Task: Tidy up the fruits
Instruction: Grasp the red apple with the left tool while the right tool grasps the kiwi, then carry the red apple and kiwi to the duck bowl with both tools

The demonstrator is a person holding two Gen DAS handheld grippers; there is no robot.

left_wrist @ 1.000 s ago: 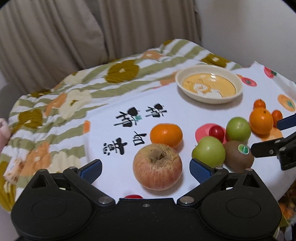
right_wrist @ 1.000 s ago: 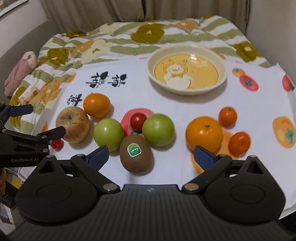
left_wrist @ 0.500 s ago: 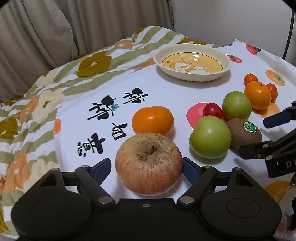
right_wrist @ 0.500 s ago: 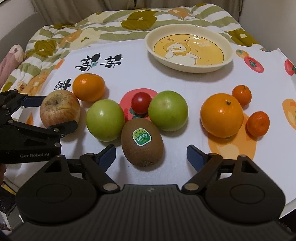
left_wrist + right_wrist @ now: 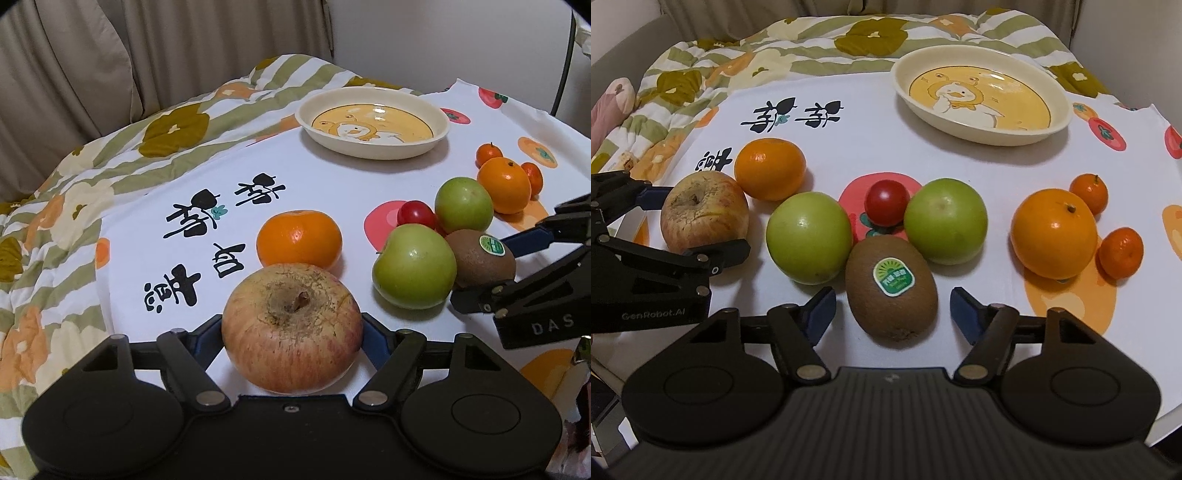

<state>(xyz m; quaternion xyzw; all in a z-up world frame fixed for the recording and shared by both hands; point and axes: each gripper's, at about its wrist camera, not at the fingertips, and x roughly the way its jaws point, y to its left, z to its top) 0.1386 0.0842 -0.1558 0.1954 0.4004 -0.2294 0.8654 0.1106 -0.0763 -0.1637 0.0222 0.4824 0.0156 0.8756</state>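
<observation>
A red-yellow apple (image 5: 293, 328) sits on the white cloth between the fingers of my left gripper (image 5: 293, 334), whose pads touch its sides; it also shows in the right wrist view (image 5: 704, 212). A brown kiwi with a green sticker (image 5: 891, 286) lies between the open fingers of my right gripper (image 5: 893, 312), with gaps on both sides. Two green apples (image 5: 809, 238) (image 5: 945, 220), a cherry tomato (image 5: 886, 202), an orange (image 5: 1053, 233), a tangerine (image 5: 770, 168) and two small mandarins (image 5: 1121, 247) lie around. An empty cream plate with a duck picture (image 5: 982, 94) stands at the back.
The white printed cloth (image 5: 849, 140) lies over a flowered quilt (image 5: 738, 66). Curtains (image 5: 166, 48) and a wall are behind. A pink item (image 5: 613, 96) lies at the far left edge. The table's front edge is just under both grippers.
My left gripper moved forward and closed around the red apple. My right gripper moved forward so the kiwi sits between its fingers, and it narrowed slightly.
</observation>
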